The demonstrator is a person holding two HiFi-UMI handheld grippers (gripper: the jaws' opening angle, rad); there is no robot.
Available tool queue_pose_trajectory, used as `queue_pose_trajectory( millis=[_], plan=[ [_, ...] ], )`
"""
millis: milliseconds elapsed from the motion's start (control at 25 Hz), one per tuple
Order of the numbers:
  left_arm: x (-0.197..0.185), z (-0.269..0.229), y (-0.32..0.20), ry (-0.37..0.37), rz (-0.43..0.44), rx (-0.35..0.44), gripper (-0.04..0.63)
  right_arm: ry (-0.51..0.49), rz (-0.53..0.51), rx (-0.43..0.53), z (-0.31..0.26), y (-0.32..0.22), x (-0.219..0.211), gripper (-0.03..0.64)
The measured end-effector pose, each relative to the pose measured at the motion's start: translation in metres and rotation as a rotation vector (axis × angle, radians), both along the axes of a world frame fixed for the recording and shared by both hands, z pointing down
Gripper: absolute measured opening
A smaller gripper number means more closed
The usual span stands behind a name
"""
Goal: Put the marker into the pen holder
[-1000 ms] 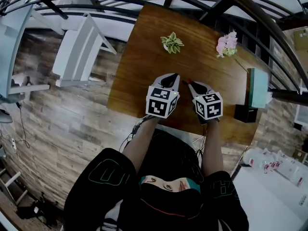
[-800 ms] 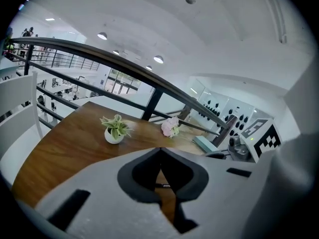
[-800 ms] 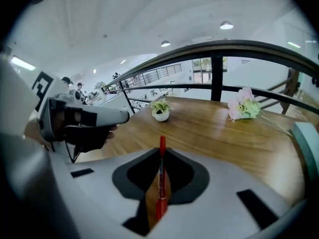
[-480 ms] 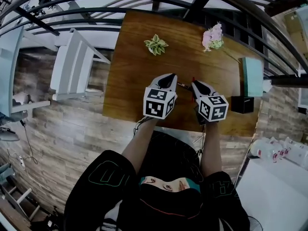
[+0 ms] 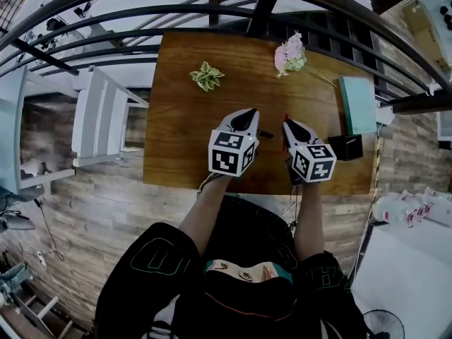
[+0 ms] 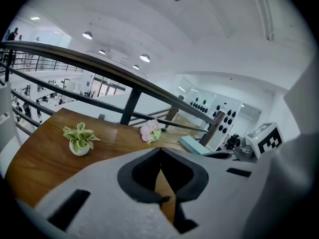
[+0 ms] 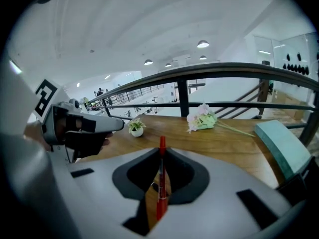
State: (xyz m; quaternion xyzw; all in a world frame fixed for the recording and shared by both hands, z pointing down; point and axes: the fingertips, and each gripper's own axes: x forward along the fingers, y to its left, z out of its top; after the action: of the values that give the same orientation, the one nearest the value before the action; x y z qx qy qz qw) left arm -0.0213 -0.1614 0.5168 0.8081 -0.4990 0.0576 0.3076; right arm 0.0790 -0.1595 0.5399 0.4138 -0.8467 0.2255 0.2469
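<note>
Two tongs up over the wooden tabletop (image 5: 176, 140), side by side and close together, both pointing away from the person.

The right tongs (image 7: 161, 156) are clamped on the marker (image 7: 161, 183). It's a red one, pinched between the jaws and running lengthwise along them, with its red end poking out past the jaw tips. From the head view you can just see that red bit sticking out in front.

The left tongs (image 6: 160, 152) are closed too, tips touching, but with nothing in them. You only see bare wood through the gap lower down.

The pen holder (image 5: 346, 147) is a small black box near the tabletop's right edge, off to the right of the right tongs and clear of them. So the marker is up in the tongs and not in the holder. A teal block (image 5: 357, 104) lies just behind the holder.

Further back on the tabletop there's a little potted plant (image 5: 206, 76) on the left and some pink flowers (image 5: 289, 54) lying on the right, well apart from each other. A dark railing (image 5: 212, 13) runs along the far side, and a white chair (image 5: 99, 122) stands on the plank floor to the left.
</note>
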Motion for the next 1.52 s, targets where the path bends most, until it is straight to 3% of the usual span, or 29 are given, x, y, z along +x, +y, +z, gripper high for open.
queue_pose_trajectory(
  millis=[360,960,1520],
  plan=[
    [0.061,-0.017,-0.011,-0.012,0.098,0.033,0.008,-0.036,0.122,0.063,-0.027,-0.009,0.061,0.046],
    [0.197,-0.040,-0.009,-0.024,0.312,0.075,0.008,-0.107,0.334,0.180,-0.077,-0.004,0.188,0.046],
    [0.291,-0.044,-0.016,-0.057,0.410,0.089,0.008,-0.162,0.440,0.246,-0.100,-0.013,0.285,0.046]
  ],
)
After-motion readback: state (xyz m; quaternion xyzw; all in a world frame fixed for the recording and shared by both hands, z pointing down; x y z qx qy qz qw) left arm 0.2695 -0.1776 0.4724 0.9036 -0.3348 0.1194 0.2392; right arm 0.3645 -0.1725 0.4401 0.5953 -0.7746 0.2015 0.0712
